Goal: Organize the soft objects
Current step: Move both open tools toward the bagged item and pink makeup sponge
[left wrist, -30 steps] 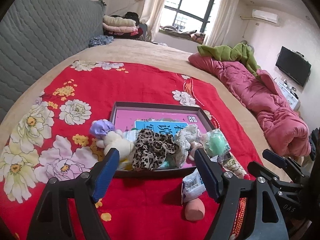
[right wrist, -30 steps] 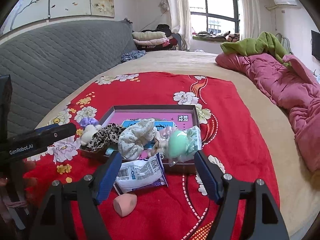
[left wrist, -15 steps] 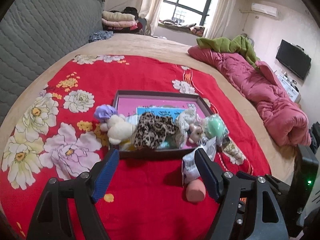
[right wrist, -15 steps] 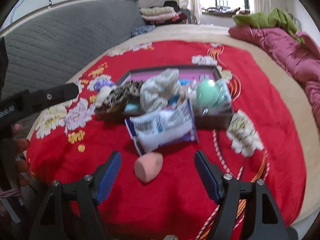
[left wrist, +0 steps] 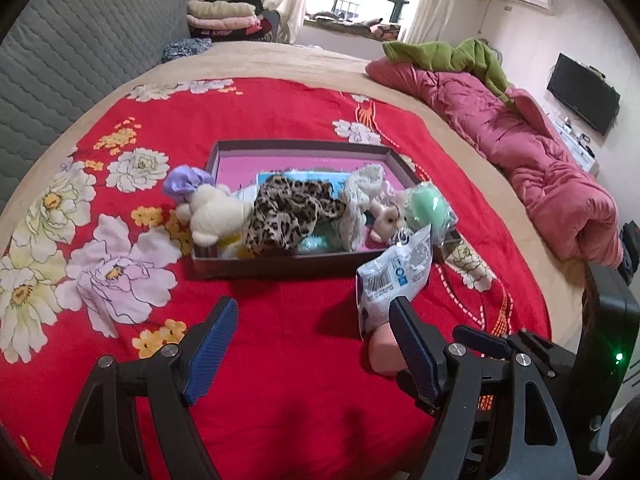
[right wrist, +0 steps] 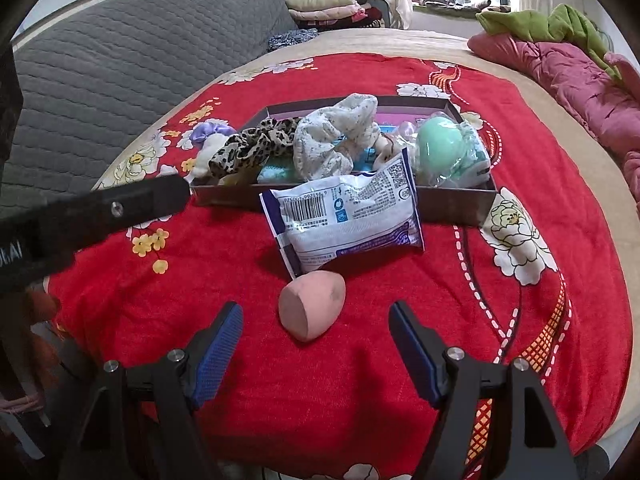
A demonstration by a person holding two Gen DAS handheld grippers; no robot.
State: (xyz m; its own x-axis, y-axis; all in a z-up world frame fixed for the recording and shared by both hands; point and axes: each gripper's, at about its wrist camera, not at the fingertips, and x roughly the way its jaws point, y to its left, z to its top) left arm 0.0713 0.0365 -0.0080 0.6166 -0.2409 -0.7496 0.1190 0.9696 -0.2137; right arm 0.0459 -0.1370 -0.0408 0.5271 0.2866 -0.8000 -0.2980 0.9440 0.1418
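From where I stand, the whole business comes down to the pink sponge (right wrist: 312,306) lying on the red blanket (right wrist: 400,360) just ahead of the right gripper (right wrist: 316,340), almost squarely on the line between its two blue pads and a touch toward the left one. That gripper's jaws are spread wide with nothing in them, so the gap looks ample for the sponge. The sponge is egg-shaped, and its long axis runs slantwise, from the near-left to the far-right of the jaws, its flat cut face turned toward the gripper. Beyond it, touching or nearly so, the white and blue packet (right wrist: 348,220) leans against the front wall of the box (right wrist: 452,202), where the leopard scrunchie (right wrist: 248,146), a pale floral scrunchie (right wrist: 332,140) and a green sponge in wrapping (right wrist: 440,142) are heaped. The left gripper (left wrist: 308,344) is likewise wide open and empty, but the sponge sits off behind its right pad (left wrist: 412,348), half hidden there, so I judge the right hand much the better placed. I cannot tell whether the packet's lower edge rests on the sponge, and the sponge's underside and far end are out of sight. A plush toy (left wrist: 216,216) hangs over the box's left corner.
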